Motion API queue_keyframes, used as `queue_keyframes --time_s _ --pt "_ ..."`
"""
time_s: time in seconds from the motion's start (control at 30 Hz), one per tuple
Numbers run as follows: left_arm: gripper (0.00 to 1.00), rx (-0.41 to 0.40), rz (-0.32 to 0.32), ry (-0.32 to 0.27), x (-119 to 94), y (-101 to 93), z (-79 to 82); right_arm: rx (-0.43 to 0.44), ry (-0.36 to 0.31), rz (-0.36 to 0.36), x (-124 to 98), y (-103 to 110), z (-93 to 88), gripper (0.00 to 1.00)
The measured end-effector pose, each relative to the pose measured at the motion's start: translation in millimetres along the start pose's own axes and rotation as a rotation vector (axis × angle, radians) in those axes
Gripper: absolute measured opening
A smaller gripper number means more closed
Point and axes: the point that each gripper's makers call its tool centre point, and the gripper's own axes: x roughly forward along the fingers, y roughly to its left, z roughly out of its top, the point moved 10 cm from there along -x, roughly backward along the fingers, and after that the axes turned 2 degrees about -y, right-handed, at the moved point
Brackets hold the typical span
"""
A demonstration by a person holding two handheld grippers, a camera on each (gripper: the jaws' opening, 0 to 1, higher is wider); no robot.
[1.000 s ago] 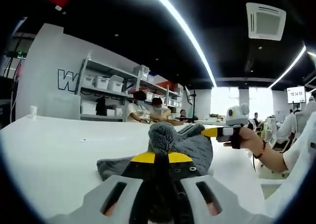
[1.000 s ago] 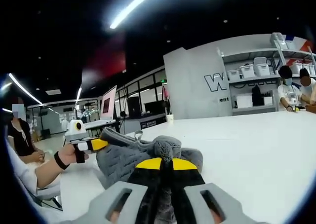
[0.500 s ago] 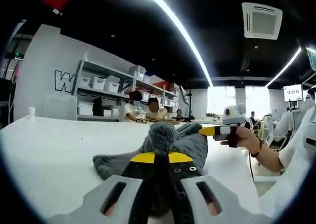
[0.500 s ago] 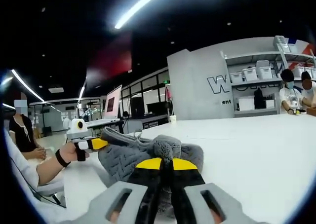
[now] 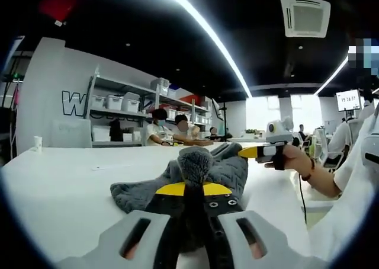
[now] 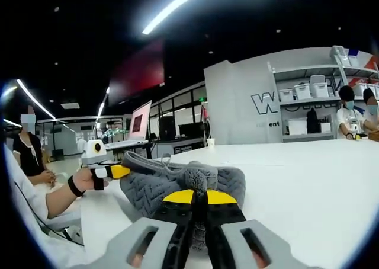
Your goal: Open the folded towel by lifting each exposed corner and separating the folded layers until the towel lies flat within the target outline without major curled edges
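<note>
A grey knit-patterned towel (image 5: 222, 173) lies bunched on the white table (image 5: 65, 186). My left gripper (image 5: 193, 189) is shut on a tuft of the towel's near corner, which bulges above the yellow jaw tips. My right gripper (image 5: 253, 153), held by a person's hand, comes in from the right and grips the towel's far edge. In the right gripper view the towel (image 6: 157, 185) spreads leftward; my right gripper (image 6: 198, 193) is shut on a bunched corner, and my left gripper (image 6: 117, 172) pinches the opposite corner at the left.
The white table (image 6: 308, 186) stretches wide to the right. A small cup (image 6: 211, 143) stands near its far edge. Shelves with white bins (image 5: 118, 103) and seated people (image 5: 159, 129) are behind. A person's sleeve (image 5: 355, 180) is at the right.
Both views have shifted slightly. The towel hangs a little more stretched between the two grippers. Both grips are unchanged.
</note>
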Motion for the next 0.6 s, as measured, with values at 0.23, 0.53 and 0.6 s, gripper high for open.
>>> queue_keyframes --time_s 0.23,0.53,0.6 --pt "0.06 0.037 -0.004 0.01 -4 -1.2 0.4 -0.008 -0.003 0.007 -6 5 -3.3 0.0" --pt "0.06 0.088 0.019 0.005 -7 -13.9 0.2 -0.014 -0.007 0.01 -12 8 -6.2 0.0" --pt "0.06 0.102 0.019 0.006 -10 -18.3 -0.4 -0.017 -0.01 0.012 -13 10 -6.4 0.0"
